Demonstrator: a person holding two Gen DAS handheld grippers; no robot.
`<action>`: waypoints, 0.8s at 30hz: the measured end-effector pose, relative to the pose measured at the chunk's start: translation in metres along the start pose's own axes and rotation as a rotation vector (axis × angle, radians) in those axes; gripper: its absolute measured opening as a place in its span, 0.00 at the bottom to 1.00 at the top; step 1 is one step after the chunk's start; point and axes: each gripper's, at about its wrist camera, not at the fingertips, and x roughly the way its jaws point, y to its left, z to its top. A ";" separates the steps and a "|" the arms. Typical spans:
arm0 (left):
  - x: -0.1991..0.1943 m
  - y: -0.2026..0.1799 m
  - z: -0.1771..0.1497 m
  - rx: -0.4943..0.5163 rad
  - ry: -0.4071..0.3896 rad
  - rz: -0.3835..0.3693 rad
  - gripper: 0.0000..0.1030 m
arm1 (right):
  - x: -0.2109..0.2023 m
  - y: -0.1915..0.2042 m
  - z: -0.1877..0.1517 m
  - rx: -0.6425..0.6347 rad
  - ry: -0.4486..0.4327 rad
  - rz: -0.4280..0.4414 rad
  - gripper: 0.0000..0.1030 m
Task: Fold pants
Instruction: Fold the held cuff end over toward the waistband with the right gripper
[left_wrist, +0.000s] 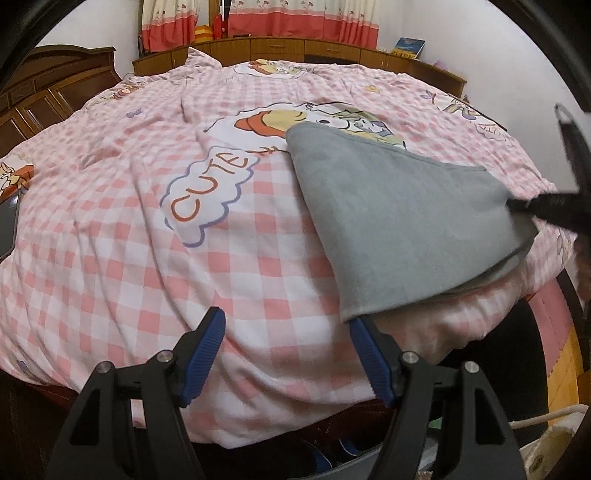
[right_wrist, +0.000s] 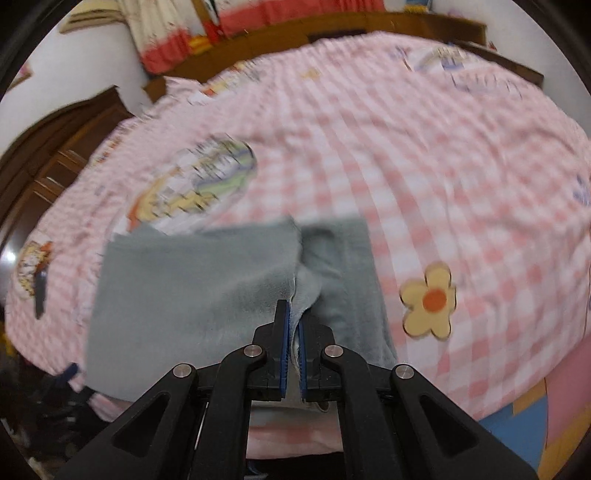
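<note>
Grey pants (left_wrist: 399, 214) lie folded on the pink checked quilt (left_wrist: 147, 236) near the bed's front right edge. My left gripper (left_wrist: 286, 325) stands open just in front of them. Its right fingertip (left_wrist: 364, 339) sits at the pants' near corner and nothing is between the pads. In the blurred right wrist view, my right gripper (right_wrist: 293, 317) is shut on a raised edge of the grey pants (right_wrist: 192, 288), and the cloth is pinched between the blue pads. That gripper also shows as a black shape (left_wrist: 546, 206) at the pants' right side.
The quilt (right_wrist: 443, 166) covers the whole bed, with cartoon prints and a "CUTE" cloud (left_wrist: 199, 203). A dark wooden cabinet (left_wrist: 48, 96) stands at the left, and low wooden cupboards (left_wrist: 280, 48) and curtains (left_wrist: 295, 18) are behind. The bed's front edge drops off just below the grippers.
</note>
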 end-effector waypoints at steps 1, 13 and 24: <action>-0.001 0.000 0.000 0.002 -0.001 0.004 0.71 | 0.007 -0.004 -0.004 0.014 0.014 0.001 0.05; -0.023 0.005 0.007 0.001 -0.029 -0.020 0.71 | -0.013 0.003 -0.004 -0.035 -0.061 0.009 0.17; -0.015 -0.020 0.056 0.052 -0.058 -0.091 0.71 | 0.021 -0.002 0.034 0.025 -0.007 0.027 0.37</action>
